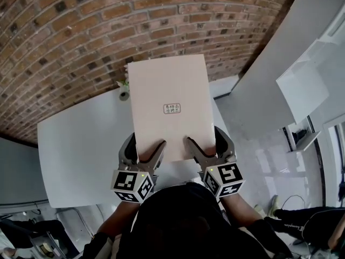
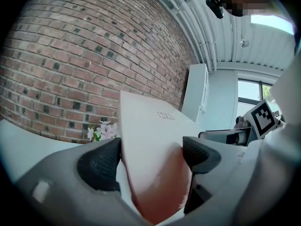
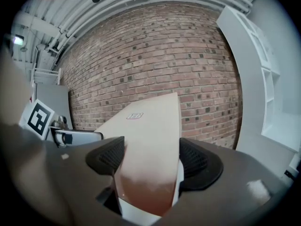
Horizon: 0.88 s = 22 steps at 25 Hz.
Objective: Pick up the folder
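A pale cream folder (image 1: pixel 170 104) with a small printed label is held up in the air above a white table (image 1: pixel 81 155). My left gripper (image 1: pixel 144 156) is shut on its near left edge and my right gripper (image 1: pixel 207 151) is shut on its near right edge. In the left gripper view the folder (image 2: pixel 150 145) runs up between the black pads (image 2: pixel 101 164). The right gripper view shows the folder (image 3: pixel 150 145) clamped between the pads (image 3: pixel 200 164), its far end pointing toward the brick wall.
A brick wall (image 1: pixel 108 31) stands behind the table. A small vase of flowers (image 1: pixel 123 89) sits at the table's far edge, just left of the folder. White shelving (image 1: pixel 312 80) rises at the right, and a grey floor (image 1: pixel 253 123) lies beside the table.
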{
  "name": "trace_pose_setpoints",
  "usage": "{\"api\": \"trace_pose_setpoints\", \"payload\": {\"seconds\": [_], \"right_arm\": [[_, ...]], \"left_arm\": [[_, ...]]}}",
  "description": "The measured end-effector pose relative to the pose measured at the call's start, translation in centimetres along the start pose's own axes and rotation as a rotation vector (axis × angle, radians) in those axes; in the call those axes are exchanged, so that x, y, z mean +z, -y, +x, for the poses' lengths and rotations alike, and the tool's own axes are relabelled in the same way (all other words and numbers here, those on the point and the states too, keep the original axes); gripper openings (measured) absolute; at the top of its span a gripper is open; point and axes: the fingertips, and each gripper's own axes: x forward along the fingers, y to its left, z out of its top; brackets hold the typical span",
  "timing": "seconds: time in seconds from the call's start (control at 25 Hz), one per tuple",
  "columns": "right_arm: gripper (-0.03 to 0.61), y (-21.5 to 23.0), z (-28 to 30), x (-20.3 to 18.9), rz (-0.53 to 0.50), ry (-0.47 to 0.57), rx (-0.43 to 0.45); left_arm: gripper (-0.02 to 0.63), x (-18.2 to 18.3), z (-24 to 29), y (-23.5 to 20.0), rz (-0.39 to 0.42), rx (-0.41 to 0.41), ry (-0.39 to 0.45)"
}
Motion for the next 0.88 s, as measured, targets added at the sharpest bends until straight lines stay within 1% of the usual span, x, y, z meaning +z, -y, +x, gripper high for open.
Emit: {"api": "trace_pose_setpoints", "payload": {"seconds": [0.24, 0.88], "right_arm": [[0.37, 0.5, -0.6, -0.1, 0.011, 0.012, -0.025], [0.37, 1.3, -1.0, -0.1, 0.007, 0.019, -0.046]], "left_arm": [[0.411, 0.1, 0.4, 0.7, 0.007, -0.017, 0.003], [0.413, 0.0, 1.1, 1.4, 0.017, -0.034, 0.0]]}}
